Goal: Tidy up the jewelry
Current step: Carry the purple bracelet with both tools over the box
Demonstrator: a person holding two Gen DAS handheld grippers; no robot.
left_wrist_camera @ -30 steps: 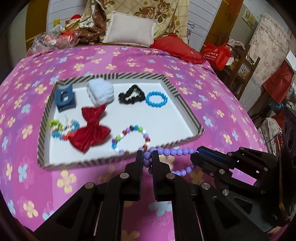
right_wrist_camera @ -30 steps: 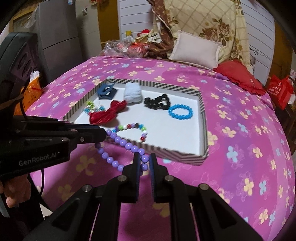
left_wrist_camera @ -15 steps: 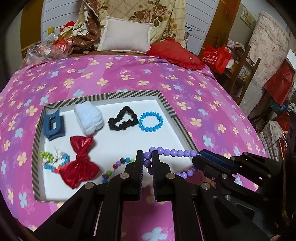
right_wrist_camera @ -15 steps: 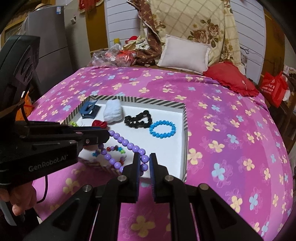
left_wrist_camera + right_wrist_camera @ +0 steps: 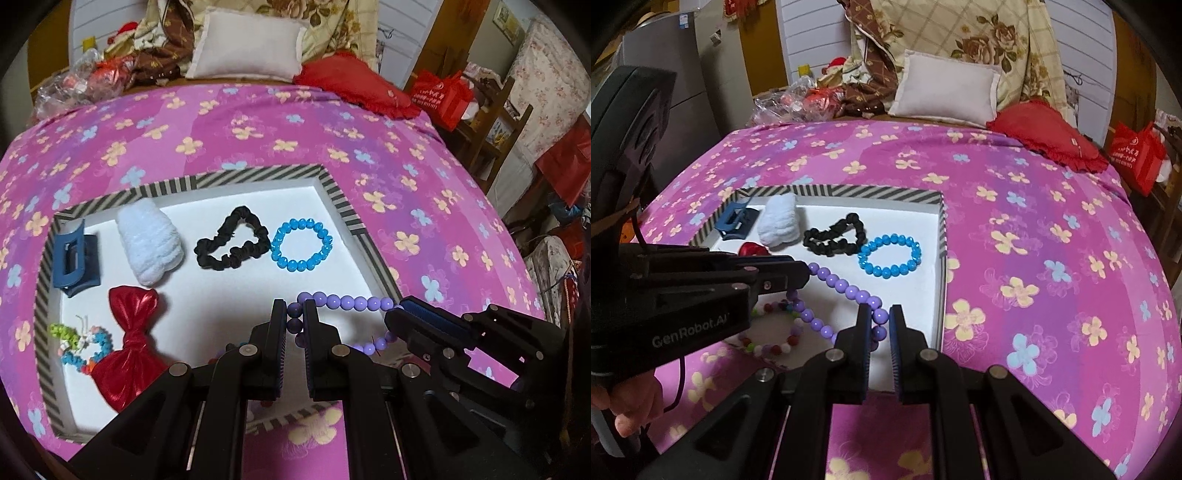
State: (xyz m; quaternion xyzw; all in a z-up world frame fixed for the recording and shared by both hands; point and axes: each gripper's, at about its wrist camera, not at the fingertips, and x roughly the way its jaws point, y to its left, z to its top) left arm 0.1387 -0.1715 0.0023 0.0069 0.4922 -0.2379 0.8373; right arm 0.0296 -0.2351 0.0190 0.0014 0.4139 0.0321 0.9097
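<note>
A purple bead bracelet (image 5: 347,302) hangs stretched between both grippers above the white tray (image 5: 332,192). My left gripper (image 5: 294,314) is shut on one end of it, over the tray's near right part. My right gripper (image 5: 880,315) is shut on the other end of the purple bead bracelet (image 5: 842,286), above the tray's (image 5: 942,236) front right corner. In the tray lie a blue bead bracelet (image 5: 301,244), a black scrunchie (image 5: 232,243), a white fluffy scrunchie (image 5: 149,243), a blue hair claw (image 5: 75,258), a red bow (image 5: 129,347) and a multicoloured bead bracelet (image 5: 768,332).
The tray sits on a pink flowered bedspread (image 5: 1034,221). A white pillow (image 5: 945,90) and a red cushion (image 5: 1049,136) lie at the far end. A hand (image 5: 628,406) holds the left gripper's handle. Wooden furniture and red bags (image 5: 443,96) stand at the right.
Both grippers have carried the purple bracelet forward from in front of the tray's near rim to above the tray's inside. Both stay shut on it.
</note>
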